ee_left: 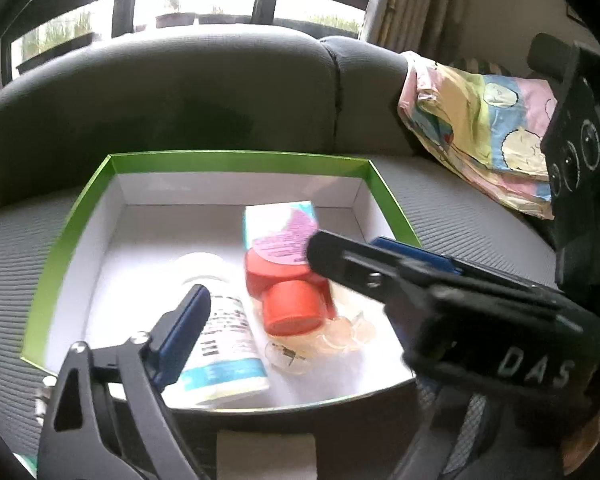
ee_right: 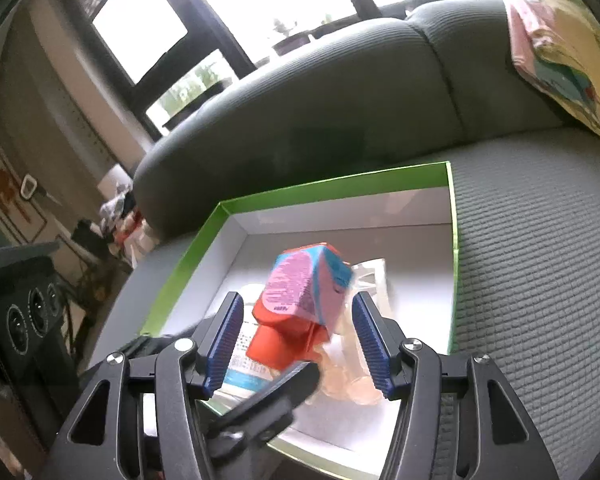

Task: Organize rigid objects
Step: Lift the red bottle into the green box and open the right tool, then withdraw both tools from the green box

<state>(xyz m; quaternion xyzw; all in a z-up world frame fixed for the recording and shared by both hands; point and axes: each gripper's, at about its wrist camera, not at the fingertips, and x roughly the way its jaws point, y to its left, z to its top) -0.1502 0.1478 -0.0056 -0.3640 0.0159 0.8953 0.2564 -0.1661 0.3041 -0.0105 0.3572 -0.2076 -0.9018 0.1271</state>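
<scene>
A shallow green-rimmed box [ee_left: 236,159] [ee_right: 332,186] with a white inside lies on a grey sofa seat. In it lie a white bottle with a teal label [ee_left: 224,344] [ee_right: 246,356], a red-capped container with a pink and teal label [ee_left: 288,280] [ee_right: 300,304], and a clear plastic pack [ee_left: 340,336] [ee_right: 360,376]. My left gripper [ee_left: 256,276] is open over the box, its fingers either side of the bottle and red container. My right gripper [ee_right: 298,344] is open and empty just above the red container. One left finger [ee_right: 272,396] shows blurred in the right wrist view.
The sofa backrest [ee_left: 180,92] rises behind the box. A colourful pillow [ee_left: 476,128] [ee_right: 568,52] lies at the right. The right gripper's body [ee_left: 580,184] hangs at the right edge of the left wrist view. Clutter [ee_right: 112,224] lies beyond the sofa's left end.
</scene>
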